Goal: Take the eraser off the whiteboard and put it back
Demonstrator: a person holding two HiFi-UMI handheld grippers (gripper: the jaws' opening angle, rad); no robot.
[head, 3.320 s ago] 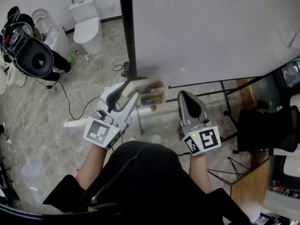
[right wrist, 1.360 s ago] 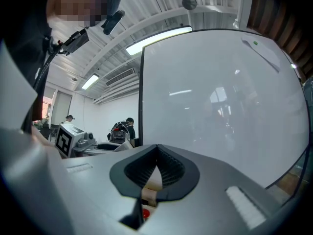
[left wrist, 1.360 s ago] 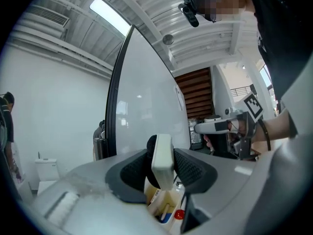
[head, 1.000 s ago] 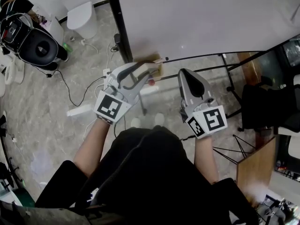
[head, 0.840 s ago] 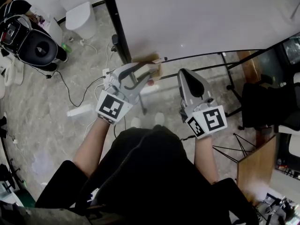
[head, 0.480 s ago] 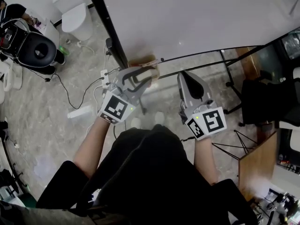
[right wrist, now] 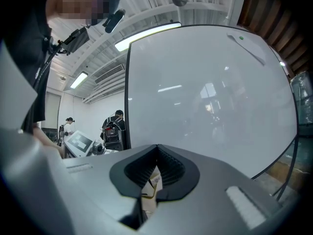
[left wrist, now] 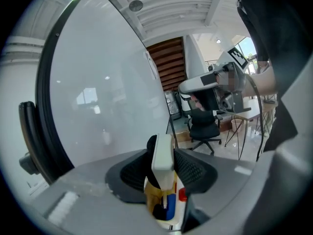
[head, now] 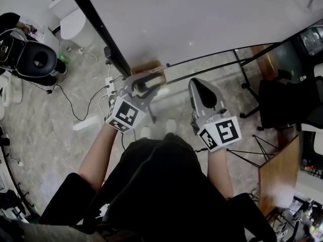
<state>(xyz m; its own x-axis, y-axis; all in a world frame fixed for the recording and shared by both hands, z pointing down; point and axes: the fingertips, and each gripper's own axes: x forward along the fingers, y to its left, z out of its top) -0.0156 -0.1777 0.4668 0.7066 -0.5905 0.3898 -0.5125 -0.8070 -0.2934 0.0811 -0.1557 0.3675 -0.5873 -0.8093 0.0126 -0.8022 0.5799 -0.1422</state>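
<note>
Eraser point(left wrist: 163, 153) sits clamped in your left tool point(head: 155, 78), near the whiteboard's point(head: 212, 19) lower left corner. Your right tool point(head: 198, 83), alongside, has its jaws together. Past them lie marble floor point(head: 45, 135), a toilet point(head: 75, 24) and a black chair point(head: 282, 100).

Left gripper point(head: 150, 79), right gripper point(head: 198, 84): grey shells, black-white marker cubes point(head: 124, 116); black top point(head: 161, 185).

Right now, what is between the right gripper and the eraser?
In the head view, nothing stands between the right gripper and the eraser clamped in the left gripper; only floor and a thin black stand bar show in the gap.
</note>
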